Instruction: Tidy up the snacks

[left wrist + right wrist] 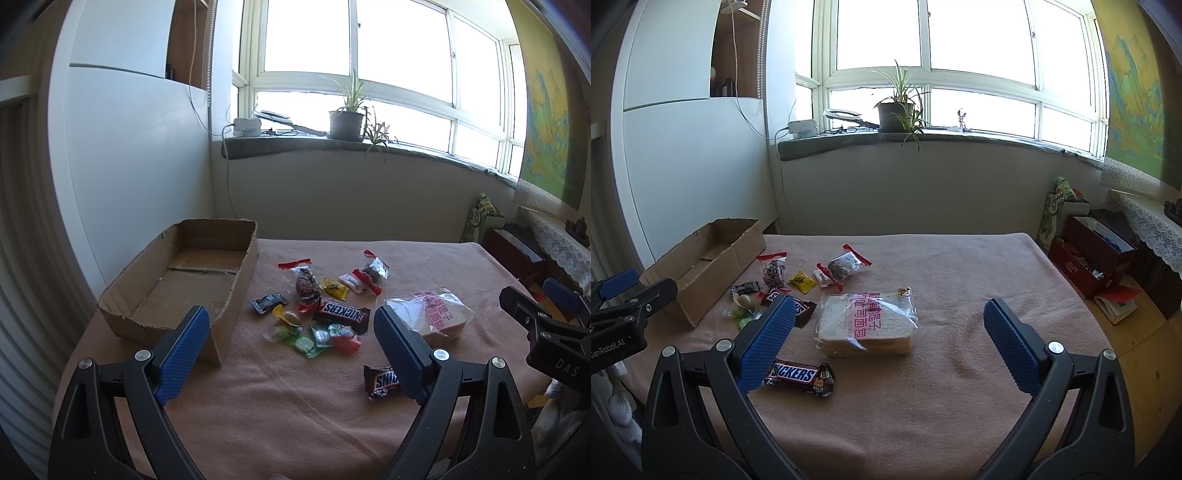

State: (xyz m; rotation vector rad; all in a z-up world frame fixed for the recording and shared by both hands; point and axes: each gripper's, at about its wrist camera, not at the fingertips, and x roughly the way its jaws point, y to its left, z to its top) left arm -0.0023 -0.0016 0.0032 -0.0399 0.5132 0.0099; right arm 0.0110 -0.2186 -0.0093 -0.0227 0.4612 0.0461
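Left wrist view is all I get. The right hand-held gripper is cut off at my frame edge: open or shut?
Observer: Open. The right hand-held gripper has its jaws spread wide, with nothing between them.
Operator: My own finger hides half of the near Snickers. Is it touching the bread?
Observer: No. The near Snickers bar lies flat, label up, with bare blanket between it and the bread pack.
Operator: Is the bread in the right one's line?
Observer: Yes. The bread pack lies flat just ahead of its open fingers, untouched.
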